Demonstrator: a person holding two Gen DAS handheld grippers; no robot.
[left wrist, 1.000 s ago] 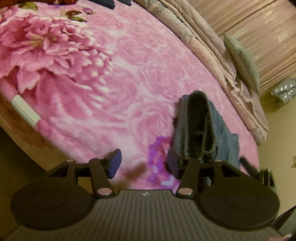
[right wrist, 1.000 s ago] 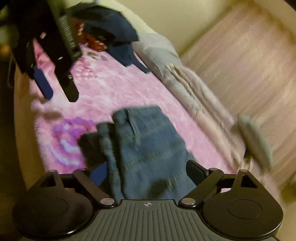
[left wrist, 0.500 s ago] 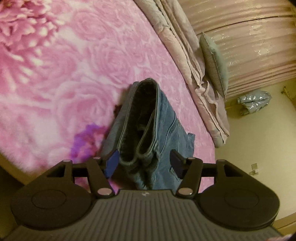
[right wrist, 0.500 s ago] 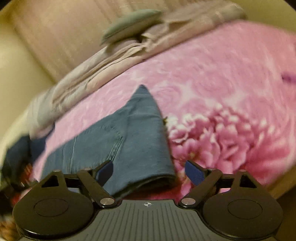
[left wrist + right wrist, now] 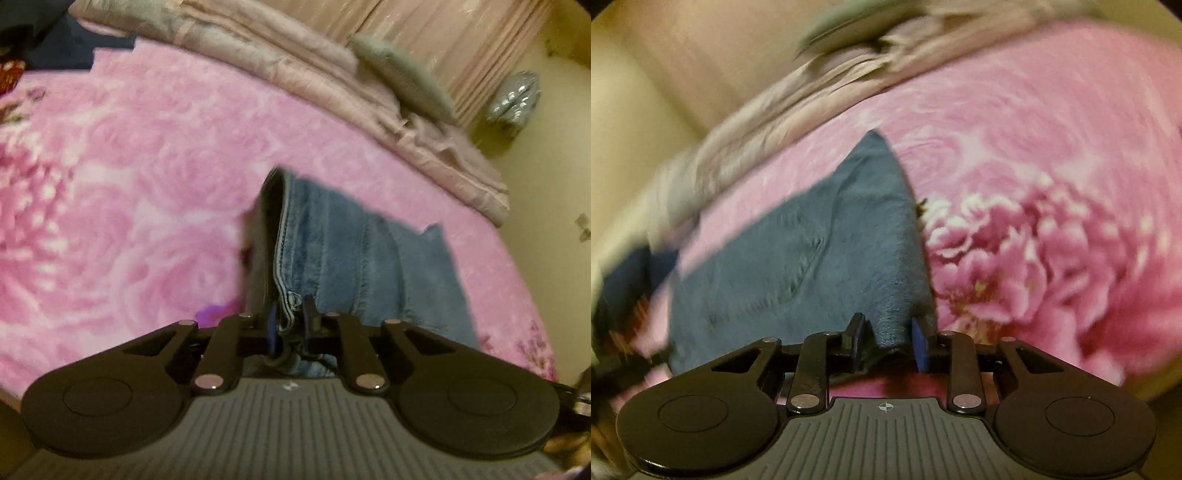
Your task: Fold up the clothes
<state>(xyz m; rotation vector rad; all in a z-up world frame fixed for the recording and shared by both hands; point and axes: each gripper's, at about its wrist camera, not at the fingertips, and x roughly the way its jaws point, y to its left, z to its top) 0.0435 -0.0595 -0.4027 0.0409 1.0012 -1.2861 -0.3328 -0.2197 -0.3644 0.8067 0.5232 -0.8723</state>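
The jeans (image 5: 343,251) lie already doubled on the pink floral blanket (image 5: 140,192), close to the bed's near edge, running away toward one o'clock in the left wrist view. The left gripper (image 5: 289,325) has just been closing, and its jaws now pinch the stitched hem at the near end of the denim. The right gripper (image 5: 886,339) has also just been closing, and the folded corner of the jeans (image 5: 820,258) sits between its blue pads (image 5: 919,347), which appear to press on the cloth from both sides, though blur makes the contact hard to confirm.

The step in hand looks like taking both near corners for another fold. To do it well, both grips should catch every layer, not only the top one, and the two hands should lift together and level so the stack does not slide apart.

There is plenty of open blanket from nine to twelve o'clock. A rumpled beige quilt (image 5: 332,74) and a grey pillow (image 5: 402,77) lie along the far side at one to two o'clock, and dark clothes (image 5: 55,48) sit at eleven.
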